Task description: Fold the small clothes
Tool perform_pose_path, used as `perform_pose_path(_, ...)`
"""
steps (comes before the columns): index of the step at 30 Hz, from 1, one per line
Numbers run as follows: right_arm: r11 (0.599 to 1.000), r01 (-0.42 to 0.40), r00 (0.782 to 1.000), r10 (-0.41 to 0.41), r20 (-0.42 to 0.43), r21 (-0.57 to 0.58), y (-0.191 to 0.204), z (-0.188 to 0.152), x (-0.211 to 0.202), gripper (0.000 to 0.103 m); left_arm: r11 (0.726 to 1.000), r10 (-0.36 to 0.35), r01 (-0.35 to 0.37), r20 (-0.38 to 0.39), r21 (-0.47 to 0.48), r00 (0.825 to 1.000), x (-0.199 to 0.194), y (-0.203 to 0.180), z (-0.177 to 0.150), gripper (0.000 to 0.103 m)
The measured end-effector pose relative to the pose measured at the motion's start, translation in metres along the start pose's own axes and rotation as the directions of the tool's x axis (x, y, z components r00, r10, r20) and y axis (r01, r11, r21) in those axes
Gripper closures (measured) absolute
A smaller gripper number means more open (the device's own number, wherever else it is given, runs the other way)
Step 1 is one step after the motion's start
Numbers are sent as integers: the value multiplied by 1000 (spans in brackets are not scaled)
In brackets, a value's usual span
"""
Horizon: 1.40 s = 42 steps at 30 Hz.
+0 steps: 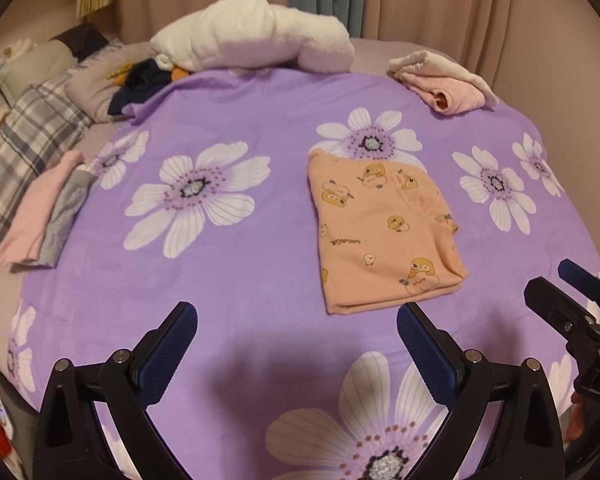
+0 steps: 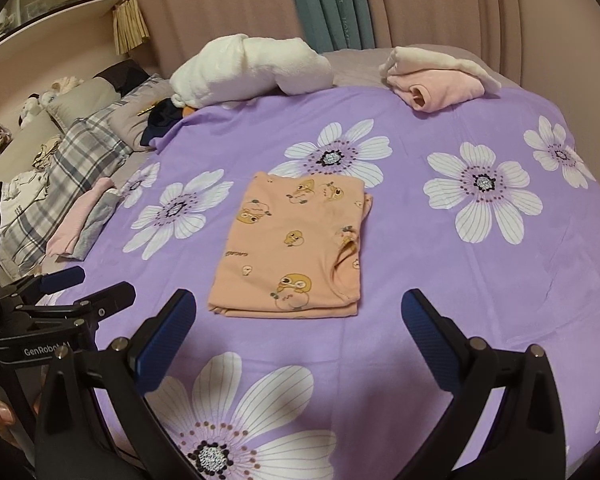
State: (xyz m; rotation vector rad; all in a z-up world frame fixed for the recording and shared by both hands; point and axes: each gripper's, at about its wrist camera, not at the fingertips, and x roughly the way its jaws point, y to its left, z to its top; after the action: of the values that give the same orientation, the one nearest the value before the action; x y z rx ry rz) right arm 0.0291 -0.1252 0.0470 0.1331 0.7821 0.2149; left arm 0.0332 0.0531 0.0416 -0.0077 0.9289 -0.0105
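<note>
A small peach garment (image 1: pixel 380 232) printed with cartoon ducks lies folded into a flat rectangle on the purple flowered sheet (image 1: pixel 236 272). The right wrist view has the same peach garment (image 2: pixel 292 248) at mid-frame. My left gripper (image 1: pixel 296 328) hangs open just short of the garment's near edge, with nothing between its blue pads. My right gripper (image 2: pixel 298 320) is open too, a little behind the garment's near edge and empty. Each view catches the other gripper at its side: the right one (image 1: pixel 560 288), the left one (image 2: pixel 88 284).
A folded pink and grey stack (image 1: pixel 40 216) lies at the sheet's left edge. A rolled white blanket (image 1: pixel 256 36) and pink and cream clothes (image 1: pixel 444 80) sit at the far side. Plaid bedding (image 2: pixel 68 168) and pillows fill the left. Curtains (image 2: pixel 440 0) hang behind.
</note>
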Motion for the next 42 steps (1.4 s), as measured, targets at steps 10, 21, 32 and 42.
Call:
perform_pose_path(10,1000,6,998,-4,-63,30,0,-19,13,0,1000,22,-22,6,-15,1000,-5,3,-15,3)
perform_pose_path(21,1000,0,998,2,-58,26,6,-23,12,0,1000,17,-17,-16,-1,1000,-6,1,-23,3)
perform_pose_path(32,1000,-6,998,7,-57,22,9,-22,13,0,1000,14,-14,-15,4,1000,-6,1,-23,3)
perform_pose_path(42,1000,-3,998,4,-55,22,10,-22,13,0,1000,16,-15,-20,6,1000,-4,1,-21,3)
